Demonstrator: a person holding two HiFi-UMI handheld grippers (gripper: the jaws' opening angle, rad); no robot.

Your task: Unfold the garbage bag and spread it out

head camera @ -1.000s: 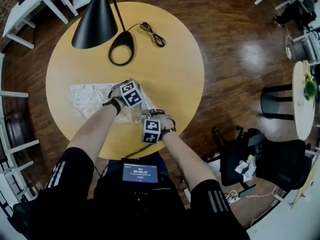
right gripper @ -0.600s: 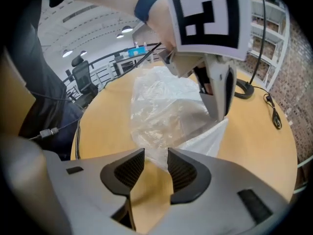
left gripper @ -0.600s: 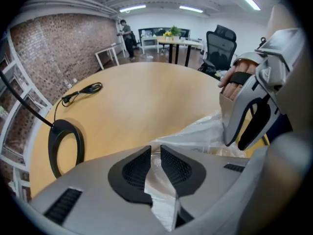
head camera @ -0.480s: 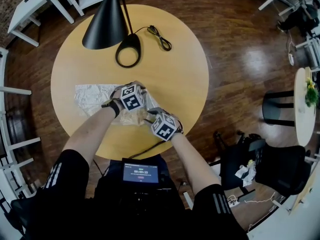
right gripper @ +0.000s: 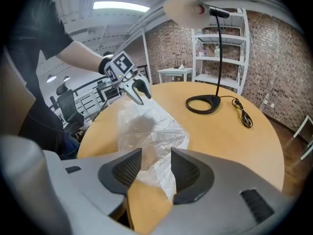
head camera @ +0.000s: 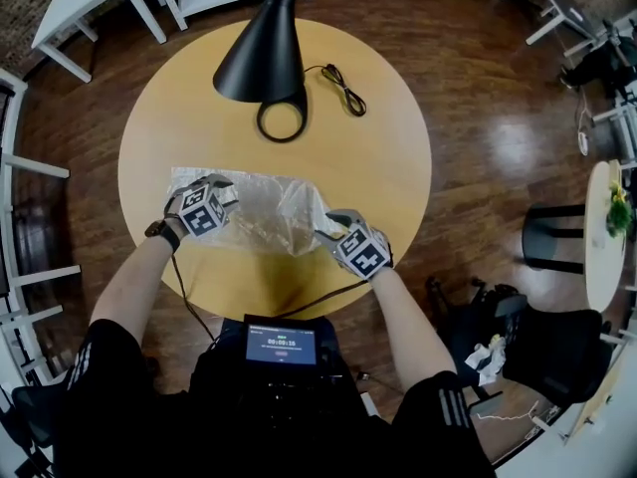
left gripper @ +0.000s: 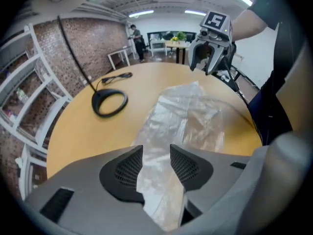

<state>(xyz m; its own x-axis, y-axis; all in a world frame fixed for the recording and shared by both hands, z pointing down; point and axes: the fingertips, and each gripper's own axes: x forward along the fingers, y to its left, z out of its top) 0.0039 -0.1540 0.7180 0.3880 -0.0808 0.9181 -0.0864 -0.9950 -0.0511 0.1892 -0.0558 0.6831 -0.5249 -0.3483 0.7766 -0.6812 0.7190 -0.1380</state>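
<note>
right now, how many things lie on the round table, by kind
bag: 1
lamp: 1
cable: 1
total: 3

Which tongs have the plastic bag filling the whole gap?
The left tongs: the bag fills their gap. In the right tongs only a bag corner shows, over bare table. Both pairs' jaws have just been opening.

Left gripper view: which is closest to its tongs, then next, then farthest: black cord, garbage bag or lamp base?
1. garbage bag: between left gripper tongs, which have just been opening.
2. lamp base: farther off, left.
3. black cord: behind the base.
</note>
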